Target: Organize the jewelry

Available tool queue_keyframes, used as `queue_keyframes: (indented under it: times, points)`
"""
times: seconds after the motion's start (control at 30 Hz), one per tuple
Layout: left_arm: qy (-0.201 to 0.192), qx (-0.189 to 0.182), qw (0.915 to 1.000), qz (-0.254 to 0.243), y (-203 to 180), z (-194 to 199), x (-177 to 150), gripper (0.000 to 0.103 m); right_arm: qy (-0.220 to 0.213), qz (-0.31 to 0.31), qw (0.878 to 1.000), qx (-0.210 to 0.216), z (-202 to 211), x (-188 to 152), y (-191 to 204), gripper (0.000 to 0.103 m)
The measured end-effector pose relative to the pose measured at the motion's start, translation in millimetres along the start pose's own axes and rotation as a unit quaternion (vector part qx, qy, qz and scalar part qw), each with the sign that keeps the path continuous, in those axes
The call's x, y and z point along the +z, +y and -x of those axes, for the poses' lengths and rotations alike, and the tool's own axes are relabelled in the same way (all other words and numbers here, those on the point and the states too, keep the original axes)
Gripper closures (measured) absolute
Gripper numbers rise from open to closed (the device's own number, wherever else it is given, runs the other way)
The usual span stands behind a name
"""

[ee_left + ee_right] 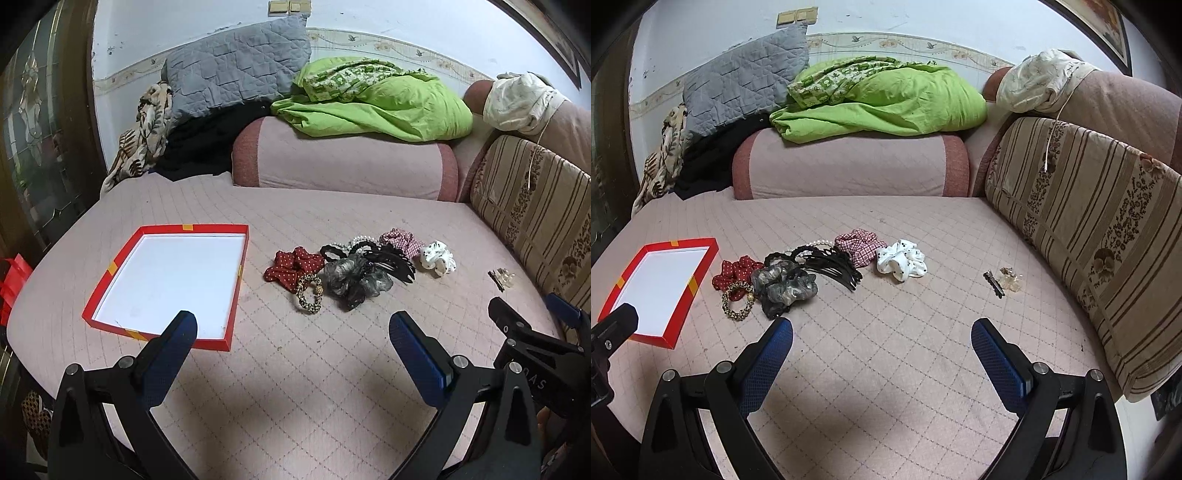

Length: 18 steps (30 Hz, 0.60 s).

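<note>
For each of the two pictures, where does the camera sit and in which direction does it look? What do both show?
Left wrist: sits on the left hand-held gripper, open, facing the red shallow tray with white floor; the right hand-held gripper shows at the right edge.
Right wrist: sits on the right hand-held gripper, open, facing the pink quilted mattress; the left one's tip shows at the left edge.
Shared: the tray, the white black-dotted scrunchie, the green blanket.
</note>
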<state>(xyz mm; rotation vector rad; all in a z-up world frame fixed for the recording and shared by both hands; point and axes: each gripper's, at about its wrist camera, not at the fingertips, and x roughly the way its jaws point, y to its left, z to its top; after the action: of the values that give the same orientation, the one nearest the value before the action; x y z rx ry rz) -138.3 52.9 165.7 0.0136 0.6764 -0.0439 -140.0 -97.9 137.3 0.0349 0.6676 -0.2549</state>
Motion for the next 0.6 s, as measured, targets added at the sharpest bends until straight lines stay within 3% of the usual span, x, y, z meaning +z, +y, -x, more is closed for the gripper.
queue_keyframes:
  times: [0.3,0.6]
  points:
    - [0.022,-0.005,0.9997,0.001,4,-9,-4,0.0,-0.018,0.005,1.0,-0.002,5,-2,4,0.004]
    - [0.044,-0.008,0.999,-0.004,3,-23,-8,0.0,-0.001,-0.002,1.0,0.013,-5,-3,1,0.004]
